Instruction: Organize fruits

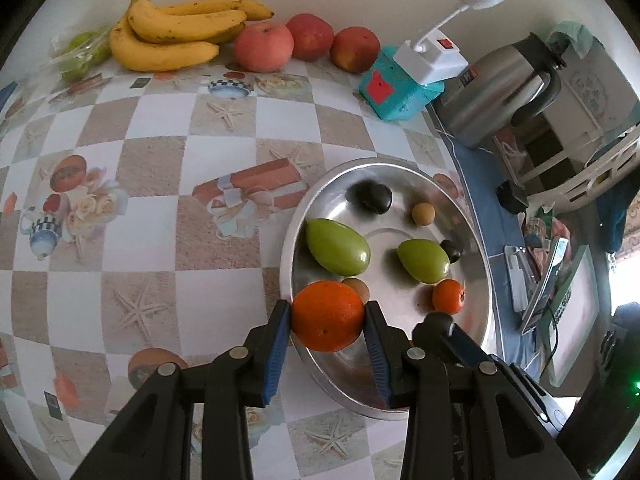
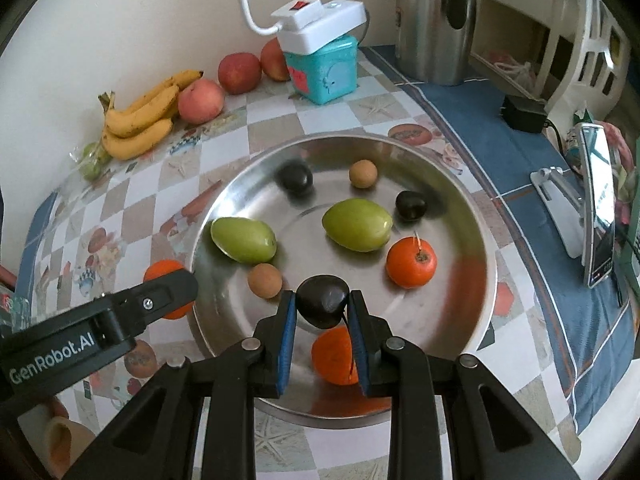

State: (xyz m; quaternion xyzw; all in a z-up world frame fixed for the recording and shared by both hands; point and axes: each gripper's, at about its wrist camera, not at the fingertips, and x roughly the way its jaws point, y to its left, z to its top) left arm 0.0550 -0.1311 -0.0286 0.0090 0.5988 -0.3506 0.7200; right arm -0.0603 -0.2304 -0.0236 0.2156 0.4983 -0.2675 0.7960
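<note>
Here, right gripper [image 2: 322, 306] pinching dark plum [image 2: 323, 306] — orange [image 2: 335, 356] beneath, unseen from left wrist.

left gripper [image 1: 327, 320] jaws clamped, right gripper [image 2: 322, 307] jaws clamped, both angled down

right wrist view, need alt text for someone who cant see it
The right gripper holds a dark plum between its fingers above a steel tray of green mangoes, oranges and small fruits. Bananas and apples lie by the wall.

teal box [image 2: 326, 74] | white lamp base [image 2: 320, 26] on it | steel kettle [image 2: 438, 20] | phone [image 2: 600, 208]
</note>
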